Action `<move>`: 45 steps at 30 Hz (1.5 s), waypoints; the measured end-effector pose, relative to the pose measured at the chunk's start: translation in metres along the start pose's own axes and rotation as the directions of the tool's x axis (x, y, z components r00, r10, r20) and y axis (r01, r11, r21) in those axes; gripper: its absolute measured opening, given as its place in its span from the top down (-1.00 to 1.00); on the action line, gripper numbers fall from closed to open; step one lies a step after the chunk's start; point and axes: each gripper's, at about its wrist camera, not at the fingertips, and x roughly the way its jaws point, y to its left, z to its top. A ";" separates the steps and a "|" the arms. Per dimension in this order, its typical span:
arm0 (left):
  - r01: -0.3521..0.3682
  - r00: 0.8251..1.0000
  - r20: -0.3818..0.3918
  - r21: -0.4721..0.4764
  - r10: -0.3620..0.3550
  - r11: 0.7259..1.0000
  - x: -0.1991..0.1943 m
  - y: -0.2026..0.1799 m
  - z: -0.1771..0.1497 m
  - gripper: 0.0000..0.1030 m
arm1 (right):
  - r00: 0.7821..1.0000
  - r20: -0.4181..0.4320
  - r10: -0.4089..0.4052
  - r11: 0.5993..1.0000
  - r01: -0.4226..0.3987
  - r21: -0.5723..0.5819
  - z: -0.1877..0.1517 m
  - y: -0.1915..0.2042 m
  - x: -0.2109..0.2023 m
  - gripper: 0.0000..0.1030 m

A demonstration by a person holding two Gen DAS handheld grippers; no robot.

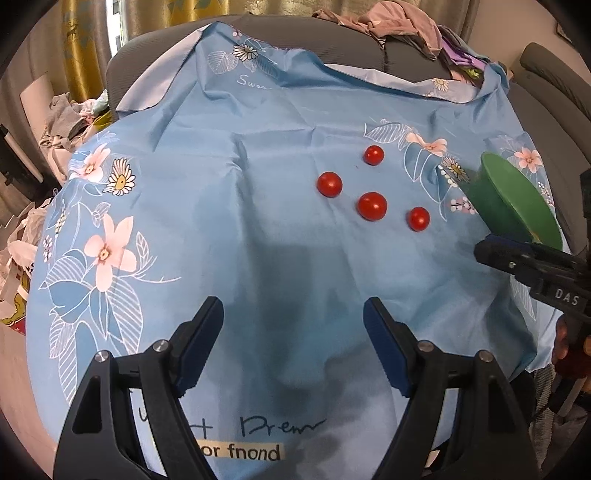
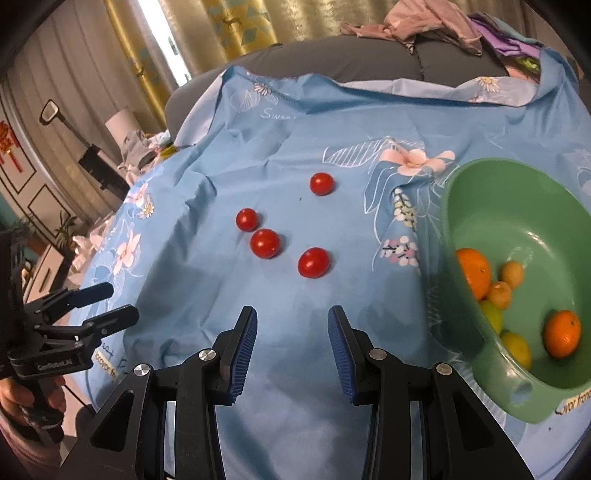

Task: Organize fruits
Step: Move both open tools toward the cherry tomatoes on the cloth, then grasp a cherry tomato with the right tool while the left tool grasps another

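Several red cherry tomatoes lie loose on the blue flowered cloth (image 1: 258, 229), among them a near one (image 1: 372, 206) (image 2: 264, 242) and a far one (image 1: 373, 154) (image 2: 321, 183). A green bowl (image 2: 469, 199) (image 1: 491, 184) stands at the right and holds two oranges (image 2: 474, 271), small yellow and tan fruits (image 2: 511, 274). My left gripper (image 1: 293, 314) is open and empty, above the cloth short of the tomatoes; it also shows in the right wrist view (image 2: 110, 301). My right gripper (image 2: 292, 317) is open and empty, just short of the nearest tomato (image 2: 313, 262).
The cloth covers a grey sofa (image 1: 332, 40) with heaped clothes (image 2: 424, 18) at the back. Clutter and bags (image 1: 22, 236) lie off the cloth's left edge. Curtains (image 2: 229, 22) hang behind. A paper label (image 2: 572, 404) sticks to the bowl's near rim.
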 end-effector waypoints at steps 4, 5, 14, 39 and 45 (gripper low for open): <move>0.015 1.000 -0.005 0.002 -0.015 1.000 0.007 -0.001 0.005 -0.51 | 1.000 -0.014 -0.006 1.000 0.006 0.000 0.004 -0.001 0.009 0.22; 0.017 1.000 -0.006 0.005 -0.017 1.000 0.008 -0.001 0.006 -0.51 | 1.000 -0.017 -0.009 1.000 0.009 0.000 0.005 -0.001 0.012 0.22; 0.036 0.999 -0.018 0.045 -0.036 0.998 0.032 -0.015 0.027 -0.49 | 0.997 -0.061 -0.050 0.999 0.049 -0.015 0.017 -0.003 0.041 0.22; 0.133 0.989 -0.077 0.110 -0.125 0.985 0.088 -0.049 0.070 -0.07 | 0.996 -0.054 -0.072 0.995 0.069 -0.070 0.038 -0.015 0.073 0.40; 0.154 0.986 -0.090 0.142 -0.142 0.978 0.099 -0.065 0.078 -0.07 | 0.999 -0.008 -0.052 0.998 0.051 -0.039 0.033 -0.021 0.053 0.40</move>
